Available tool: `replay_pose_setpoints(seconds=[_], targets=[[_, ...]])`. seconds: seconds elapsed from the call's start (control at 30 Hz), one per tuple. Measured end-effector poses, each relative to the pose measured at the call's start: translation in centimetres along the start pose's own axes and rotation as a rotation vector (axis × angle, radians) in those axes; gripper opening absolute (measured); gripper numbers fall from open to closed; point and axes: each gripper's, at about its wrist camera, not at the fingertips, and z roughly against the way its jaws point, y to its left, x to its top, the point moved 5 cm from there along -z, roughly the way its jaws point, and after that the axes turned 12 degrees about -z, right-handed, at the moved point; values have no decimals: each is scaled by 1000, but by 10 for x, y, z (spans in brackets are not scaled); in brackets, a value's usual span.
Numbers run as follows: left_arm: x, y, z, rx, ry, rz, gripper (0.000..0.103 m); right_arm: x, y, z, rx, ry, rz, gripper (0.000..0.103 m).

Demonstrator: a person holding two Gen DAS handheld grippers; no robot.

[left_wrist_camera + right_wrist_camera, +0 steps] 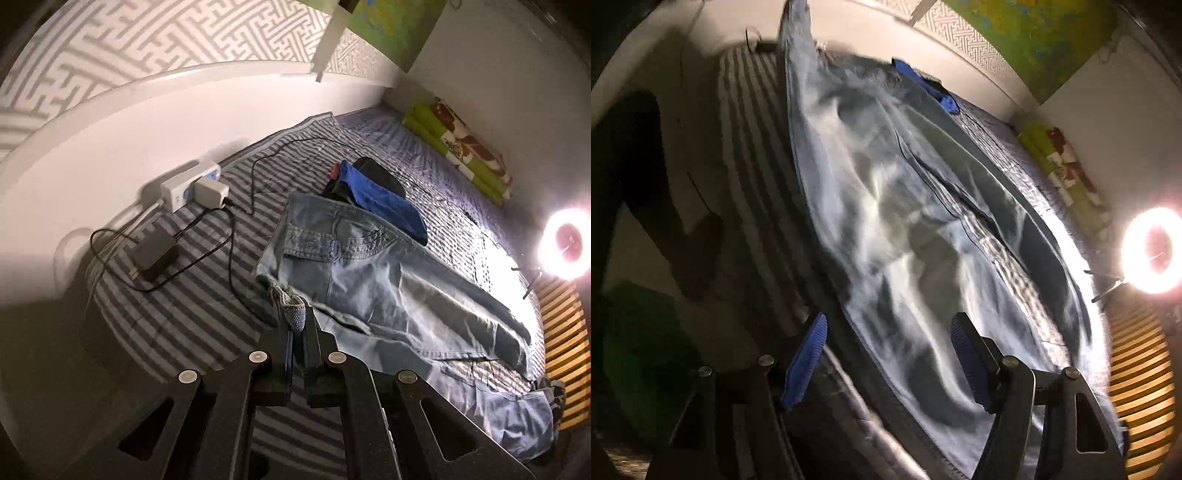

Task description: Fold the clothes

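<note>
Two views take in the bed (192,295), and much of it is hard to read. The right wrist view is smeared with blur, so the pale jeans (388,280) show there only as streaked folds, and the dark shape at its left edge cannot be made out. In the left wrist view the far hem of the jeans runs off the bed's lower right edge, partly cut off behind the claw's frame, and a bright ring light (565,245) washes out that corner.

The left claw (297,321) is pressed together on a corner of the jeans' waistband, which is raised off the striped bedcover. The right claw (888,354) stands spread, its blue pads (807,362) apart with the denim lying under and between them, neither pad pressing on it.

The jeans lie lengthwise along the bed, waist toward the headboard. Just beyond the waist sits a small pile with a blue garment (380,201) on top, its lower layers hidden. Left of the jeans, a power strip (188,186), a black adapter (155,251) and loose cables (229,236) crowd the striped cover near the wall. Open bedcover remains between the jeans and a green patterned roll (458,147) against the far wall.
</note>
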Motion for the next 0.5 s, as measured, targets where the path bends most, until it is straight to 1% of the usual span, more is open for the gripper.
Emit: replay_pose_setpoints(seconds=[0.07,0.1,0.13,0.17,0.2,0.23,0.27,0.3,0.33,0.37,0.4,0.43,0.47,0.5], targets=[[-11,9,1,-3,6,17,3,-2,-1,-13,-45,26,12,64],[-17,15,2,-8,6,30,3,-3,-2,-15,-42,41,2,49],[-25,21,3,-11,9,38,3,-3,-3,-17,-19,62,-14,27],[-36,28,1,3,24,41,3,-4,-5,-17,30,94,-44,19],[-43,34,-4,20,42,37,4,-5,-7,-15,80,114,-68,15],[-56,42,-12,47,87,17,7,-6,-8,-11,169,135,-93,15],[-64,46,-18,60,119,5,8,-7,-10,-7,224,149,-102,16],[-74,51,-25,89,163,-10,13,-8,-14,-2,260,153,-111,22],[-81,56,-27,136,190,-23,21,-7,-24,4,277,143,-131,35],[-84,58,-26,173,184,-39,24,-5,-40,10,283,121,-176,44],[-83,57,-23,201,166,-59,26,-4,-55,13,288,103,-223,58],[-80,55,-18,219,147,-69,26,-3,-80,16,295,81,-303,61],[-73,46,-13,213,121,-89,26,-3,-103,15,297,71,-374,61],[-66,30,-8,185,96,-123,26,-1,-126,14,282,65,-449,61]])
